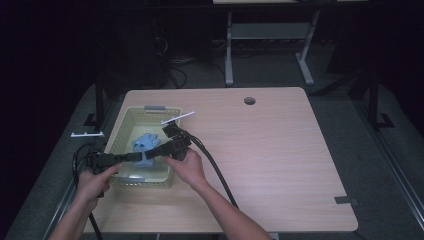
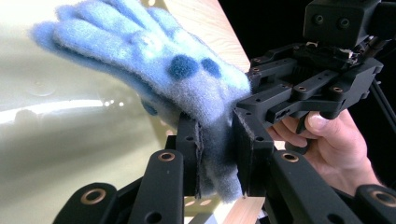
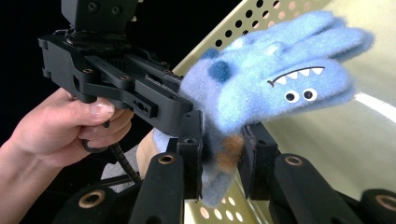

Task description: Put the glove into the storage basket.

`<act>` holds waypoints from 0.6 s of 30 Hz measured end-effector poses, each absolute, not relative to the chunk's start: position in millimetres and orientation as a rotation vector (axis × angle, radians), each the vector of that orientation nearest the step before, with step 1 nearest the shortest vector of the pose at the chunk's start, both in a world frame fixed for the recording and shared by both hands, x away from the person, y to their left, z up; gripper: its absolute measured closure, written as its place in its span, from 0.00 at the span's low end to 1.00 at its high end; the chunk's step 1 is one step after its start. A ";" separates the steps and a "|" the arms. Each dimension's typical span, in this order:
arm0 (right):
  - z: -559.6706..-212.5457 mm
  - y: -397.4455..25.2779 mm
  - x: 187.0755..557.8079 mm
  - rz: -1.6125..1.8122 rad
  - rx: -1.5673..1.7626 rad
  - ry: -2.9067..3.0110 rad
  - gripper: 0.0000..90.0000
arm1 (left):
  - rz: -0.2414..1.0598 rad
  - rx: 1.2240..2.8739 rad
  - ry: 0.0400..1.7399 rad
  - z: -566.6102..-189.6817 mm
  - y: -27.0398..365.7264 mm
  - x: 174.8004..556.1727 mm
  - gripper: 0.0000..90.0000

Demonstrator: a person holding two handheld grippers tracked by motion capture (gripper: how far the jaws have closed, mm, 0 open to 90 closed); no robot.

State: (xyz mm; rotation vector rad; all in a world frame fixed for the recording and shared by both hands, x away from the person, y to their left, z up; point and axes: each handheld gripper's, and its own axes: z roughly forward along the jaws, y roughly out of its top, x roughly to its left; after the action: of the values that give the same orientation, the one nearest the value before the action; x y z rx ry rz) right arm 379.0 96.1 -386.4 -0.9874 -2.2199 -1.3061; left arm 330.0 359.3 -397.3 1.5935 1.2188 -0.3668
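A fuzzy blue glove (image 1: 145,142) with darker dots and a monster face hangs over a pale yellow perforated basket (image 1: 119,131) at the table's left. My left gripper (image 2: 217,135) is shut on the glove's cuff (image 2: 219,163). From the opposite side, my right gripper (image 3: 222,140) is shut on the same cuff, with the glove (image 3: 280,74) spreading up to the right. In the high view the left gripper (image 1: 142,156) and right gripper (image 1: 159,150) meet above the basket's near half. The basket's wall (image 2: 70,140) lies behind the glove (image 2: 154,60).
A white strip (image 1: 177,117) rests at the basket's far right corner. The wooden table (image 1: 270,150) stretches bare to the right, with a cable hole (image 1: 249,100) and a grey tape patch (image 1: 346,201). Cables trail from both grippers. Another table's legs (image 1: 229,50) stand behind.
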 end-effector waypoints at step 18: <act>-405.1 115.4 388.1 -1.248 -1.019 -2.221 0.80 | -0.354 1.656 1.284 -406.4 370.0 339.1 0.82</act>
State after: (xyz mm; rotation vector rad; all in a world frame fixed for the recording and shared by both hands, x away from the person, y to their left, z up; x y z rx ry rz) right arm 388.1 115.4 -405.1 -1.0187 -2.2206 -1.2483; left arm 339.1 370.0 -406.4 1.6560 1.2841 -0.3542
